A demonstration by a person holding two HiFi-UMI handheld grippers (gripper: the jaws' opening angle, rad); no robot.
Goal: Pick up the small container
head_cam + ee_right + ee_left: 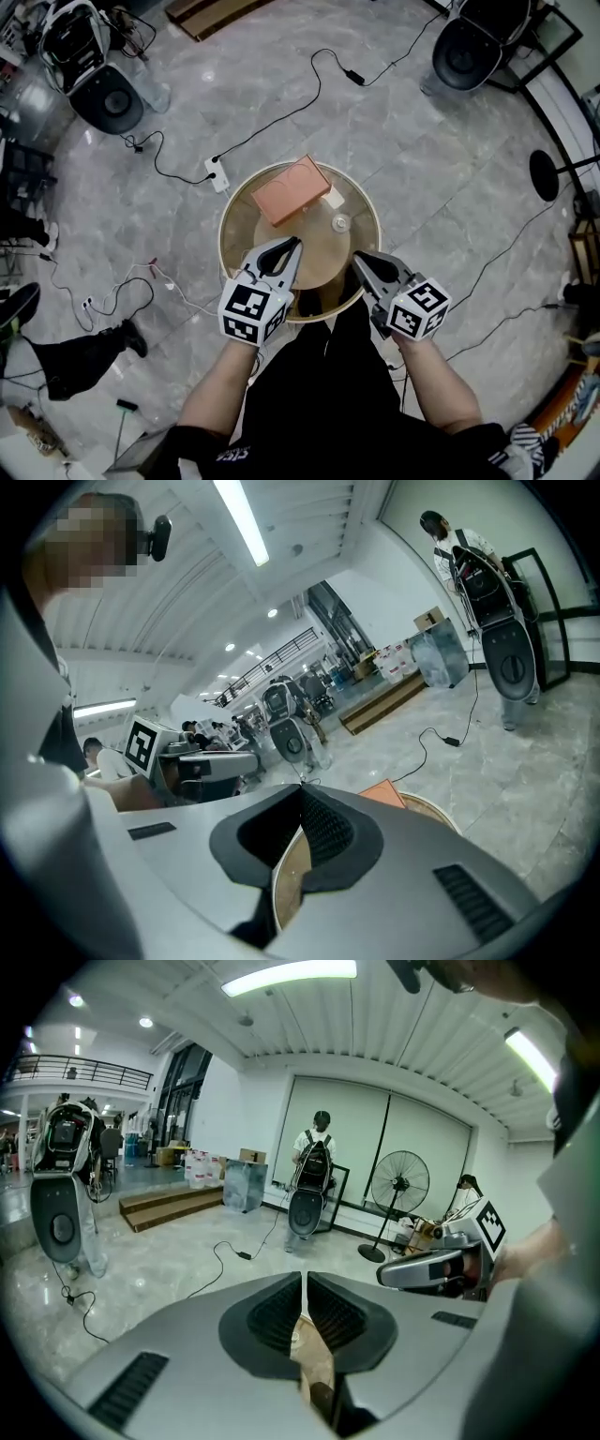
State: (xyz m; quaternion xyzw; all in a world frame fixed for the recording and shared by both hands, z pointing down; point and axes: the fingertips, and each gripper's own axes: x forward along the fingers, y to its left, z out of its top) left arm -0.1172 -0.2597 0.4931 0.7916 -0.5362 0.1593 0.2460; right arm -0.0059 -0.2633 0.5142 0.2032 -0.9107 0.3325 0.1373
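Observation:
The small clear container [341, 223] stands on the round wooden table [246, 234], right of centre. An orange flat box [292, 189] lies at the table's far side, over a white sheet [331, 198]. My left gripper [297, 242] hovers over the table's near left part, jaws closed together and empty; its own view shows the tips meeting [303, 1283]. My right gripper [356, 255] sits at the near right rim, just short of the container, jaws also together with nothing between them [300, 789]. Both point toward the table's middle.
Cables and a white power strip [217, 174] run across the marble floor beyond the table. Black machines on stands [105, 97] [466, 53] are at the far left and far right. A fan base [544, 175] stands at right. Someone's shoe [133, 337] is at left.

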